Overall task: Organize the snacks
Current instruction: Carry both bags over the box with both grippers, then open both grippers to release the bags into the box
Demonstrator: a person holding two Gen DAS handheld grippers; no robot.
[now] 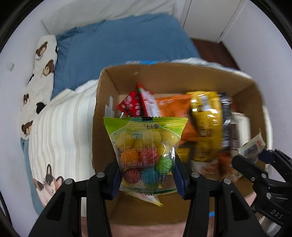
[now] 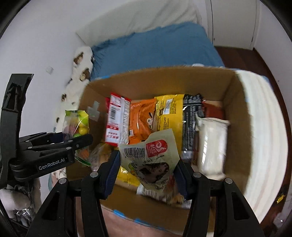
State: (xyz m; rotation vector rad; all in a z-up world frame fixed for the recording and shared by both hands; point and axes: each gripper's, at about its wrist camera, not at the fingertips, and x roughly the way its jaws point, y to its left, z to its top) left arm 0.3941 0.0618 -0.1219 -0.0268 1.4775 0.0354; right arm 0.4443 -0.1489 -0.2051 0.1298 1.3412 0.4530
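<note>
My left gripper [image 1: 147,175] is shut on a clear green-topped bag of coloured candy balls [image 1: 146,149], held over the near left edge of an open cardboard box [image 1: 175,78]. My right gripper [image 2: 147,173] is shut on a pale green snack packet with a red logo and barcode [image 2: 151,156], held over the box's near side. In the box [image 2: 164,80] stand a red-white packet [image 2: 116,120], an orange packet [image 2: 142,118], a yellow packet [image 2: 169,113], a black packet [image 2: 189,124] and a white packet [image 2: 211,144]. The candy bag [image 2: 78,124] and left gripper [image 2: 80,142] also show in the right wrist view.
The box sits on a bed with a striped white blanket [image 1: 60,131] and a blue sheet [image 1: 124,45]. A bear-print pillow [image 1: 40,76] lies along the white wall at left. White cupboard doors [image 1: 209,16] and a dark wooden floor [image 2: 246,56] are at the far right.
</note>
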